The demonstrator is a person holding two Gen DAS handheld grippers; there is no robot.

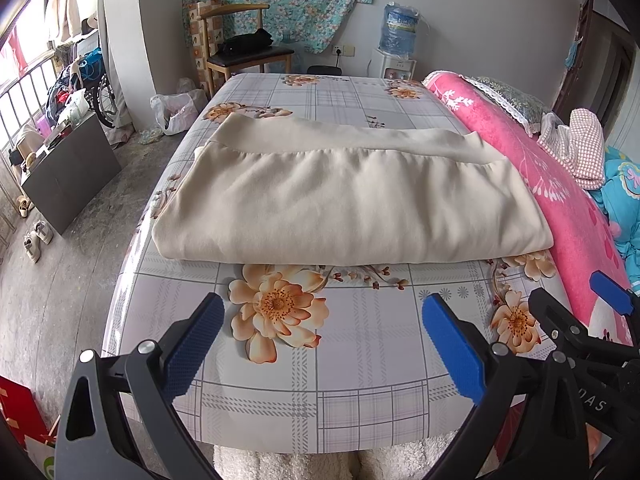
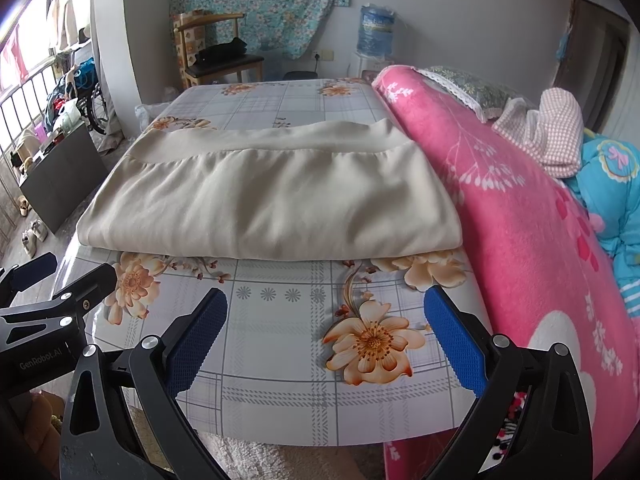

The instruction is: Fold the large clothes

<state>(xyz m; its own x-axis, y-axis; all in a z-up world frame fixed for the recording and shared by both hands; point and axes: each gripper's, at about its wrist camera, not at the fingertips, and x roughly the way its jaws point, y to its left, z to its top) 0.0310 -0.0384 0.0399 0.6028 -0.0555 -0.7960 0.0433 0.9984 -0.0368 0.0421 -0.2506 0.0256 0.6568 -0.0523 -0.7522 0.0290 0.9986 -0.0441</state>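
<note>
A cream garment (image 1: 352, 200) lies folded into a flat rectangle on the flowered table (image 1: 340, 400), its ribbed hem band toward the far side. It also shows in the right wrist view (image 2: 272, 200). My left gripper (image 1: 320, 308) is open and empty, hovering over the table's near edge, short of the garment. My right gripper (image 2: 326, 304) is open and empty, beside the left one and also short of the garment. The right gripper's fingers (image 1: 608, 292) show at the right in the left wrist view. The left gripper's fingers (image 2: 44, 264) show at the left in the right wrist view.
A pink blanket (image 2: 520, 220) with pillows and bedding runs along the table's right side. A wooden chair (image 1: 244, 48) and a water dispenser (image 1: 396, 40) stand behind the table. A dark box (image 1: 68, 176), shoes (image 1: 38, 236) and a wheelchair are on the floor at the left.
</note>
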